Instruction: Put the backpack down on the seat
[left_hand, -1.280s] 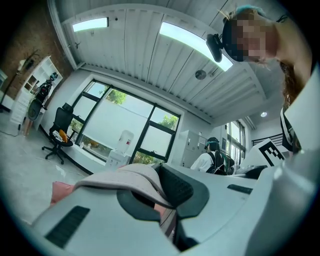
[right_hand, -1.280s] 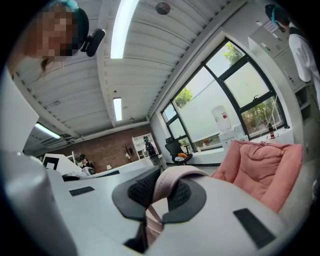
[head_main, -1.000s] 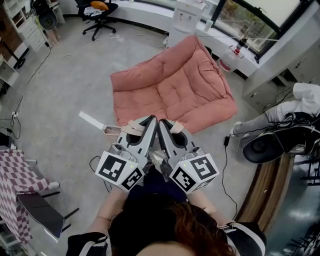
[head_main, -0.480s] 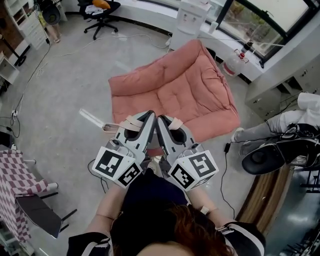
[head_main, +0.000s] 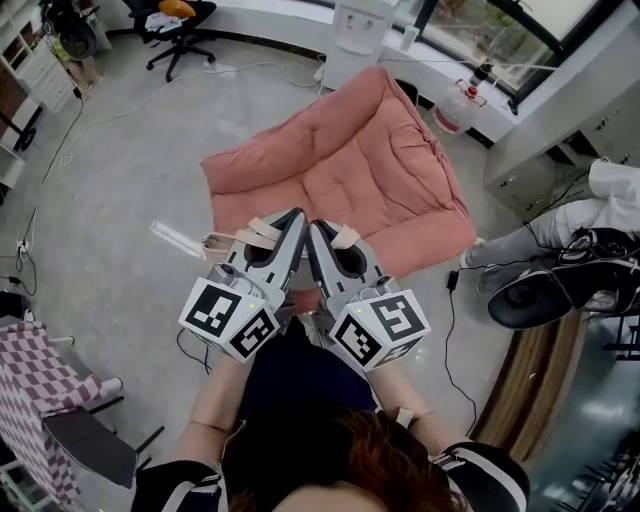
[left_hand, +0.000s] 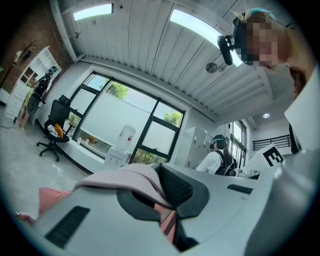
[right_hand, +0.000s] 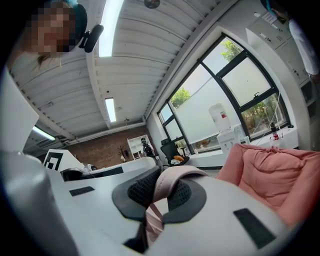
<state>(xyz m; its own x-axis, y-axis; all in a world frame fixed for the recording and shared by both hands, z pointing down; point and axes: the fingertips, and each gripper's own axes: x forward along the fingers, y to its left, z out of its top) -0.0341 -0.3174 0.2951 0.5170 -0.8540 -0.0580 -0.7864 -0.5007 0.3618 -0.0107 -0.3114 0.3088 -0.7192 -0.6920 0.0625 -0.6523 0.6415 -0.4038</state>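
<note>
The seat (head_main: 340, 170) is a salmon-pink padded floor sofa lying open on the grey floor ahead of me; it also shows in the right gripper view (right_hand: 275, 175). My left gripper (head_main: 270, 232) and right gripper (head_main: 335, 240) are side by side at chest height, just short of the seat's near edge. Each is shut on a pale pink backpack strap: one strap (left_hand: 127, 175) loops over the left gripper (left_hand: 155, 192), the other strap (right_hand: 172, 181) over the right gripper (right_hand: 157, 192). The backpack's body hangs hidden beneath the grippers.
A water dispenser (head_main: 355, 25) and a jug (head_main: 455, 110) stand behind the seat by the windows. An office chair (head_main: 175, 20) is far left. A checkered chair (head_main: 40, 370) is near left. A person (head_main: 590, 230) sits at right. Cables cross the floor.
Both grippers have drifted slightly left and forward together, still shut on the straps. The seat looks a little nearer.
</note>
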